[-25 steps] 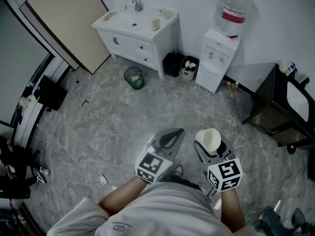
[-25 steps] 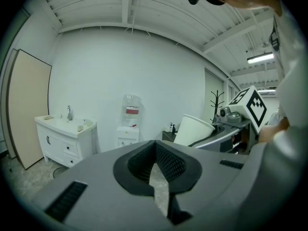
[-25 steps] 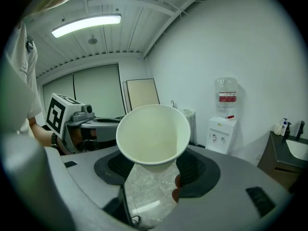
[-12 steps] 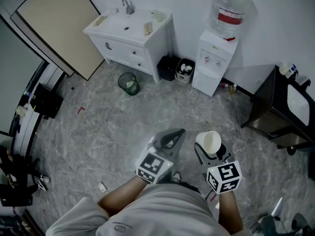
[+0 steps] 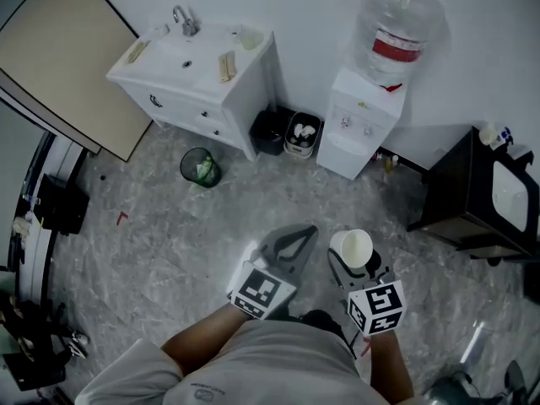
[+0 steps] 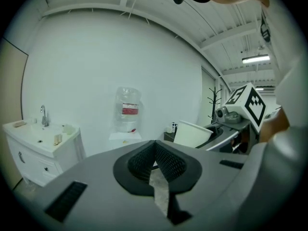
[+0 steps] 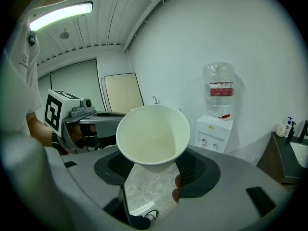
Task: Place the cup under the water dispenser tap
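Note:
A white paper cup (image 5: 353,247) sits upright and empty between the jaws of my right gripper (image 5: 355,262), which is shut on its lower part. In the right gripper view the cup (image 7: 153,134) fills the middle, tilted toward the camera. The white water dispenser (image 5: 363,125) stands against the far wall with a big bottle (image 5: 396,24) on top, well ahead of both grippers; the right gripper view shows this dispenser (image 7: 214,129) beyond the cup. My left gripper (image 5: 287,241) is beside the cup, shut and holding nothing, its pads (image 6: 155,150) meeting at the tips.
A white vanity with a sink (image 5: 194,57) stands left of the dispenser, a small waste bin (image 5: 200,167) in front of it. Two small bins (image 5: 287,133) sit between vanity and dispenser. A dark cabinet (image 5: 472,192) is at the right. A beige board (image 5: 59,66) leans at the far left.
Both grippers and the held cup have travelled toward the dispenser wall; vanity, bins and dispenser now look nearer. Neither gripper's jaws have changed.

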### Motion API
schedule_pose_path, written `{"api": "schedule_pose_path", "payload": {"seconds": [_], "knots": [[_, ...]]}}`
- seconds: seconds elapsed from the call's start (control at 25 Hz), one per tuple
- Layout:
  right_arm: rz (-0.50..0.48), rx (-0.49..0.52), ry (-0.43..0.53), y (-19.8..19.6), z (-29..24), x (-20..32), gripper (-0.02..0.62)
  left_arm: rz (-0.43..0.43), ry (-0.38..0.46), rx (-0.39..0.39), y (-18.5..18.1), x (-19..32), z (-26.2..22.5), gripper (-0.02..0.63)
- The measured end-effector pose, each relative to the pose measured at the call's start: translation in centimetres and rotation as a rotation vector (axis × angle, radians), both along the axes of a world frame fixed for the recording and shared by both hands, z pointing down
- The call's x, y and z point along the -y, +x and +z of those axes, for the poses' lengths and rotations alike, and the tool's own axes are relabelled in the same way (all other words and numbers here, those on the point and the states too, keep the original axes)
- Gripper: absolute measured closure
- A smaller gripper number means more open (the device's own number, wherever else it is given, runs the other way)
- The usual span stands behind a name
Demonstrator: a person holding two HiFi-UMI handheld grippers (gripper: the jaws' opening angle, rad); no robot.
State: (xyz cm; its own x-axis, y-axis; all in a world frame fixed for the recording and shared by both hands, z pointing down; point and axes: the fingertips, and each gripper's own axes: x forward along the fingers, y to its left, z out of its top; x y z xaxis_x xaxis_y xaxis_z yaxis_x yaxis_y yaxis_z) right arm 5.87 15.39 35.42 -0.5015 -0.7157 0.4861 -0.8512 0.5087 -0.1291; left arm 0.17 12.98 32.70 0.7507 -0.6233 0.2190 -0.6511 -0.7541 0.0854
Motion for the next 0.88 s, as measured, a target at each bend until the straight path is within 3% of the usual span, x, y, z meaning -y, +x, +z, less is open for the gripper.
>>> {"api": "schedule_pose_path", "payload": {"seconds": [0.44, 0.88], "knots": [[0.044, -0.034, -0.029, 2.5, 2.9, 14.5, 0.319, 0.051, 0.000, -0.001, 2.9, 14.4, 1.8, 0.601], [-0.069, -0.077, -0.056, 6.8, 10.2, 32.7, 0.318, -0.022, 0.042, -0.025, 8.5, 31.7, 5.3, 0.601]]}}
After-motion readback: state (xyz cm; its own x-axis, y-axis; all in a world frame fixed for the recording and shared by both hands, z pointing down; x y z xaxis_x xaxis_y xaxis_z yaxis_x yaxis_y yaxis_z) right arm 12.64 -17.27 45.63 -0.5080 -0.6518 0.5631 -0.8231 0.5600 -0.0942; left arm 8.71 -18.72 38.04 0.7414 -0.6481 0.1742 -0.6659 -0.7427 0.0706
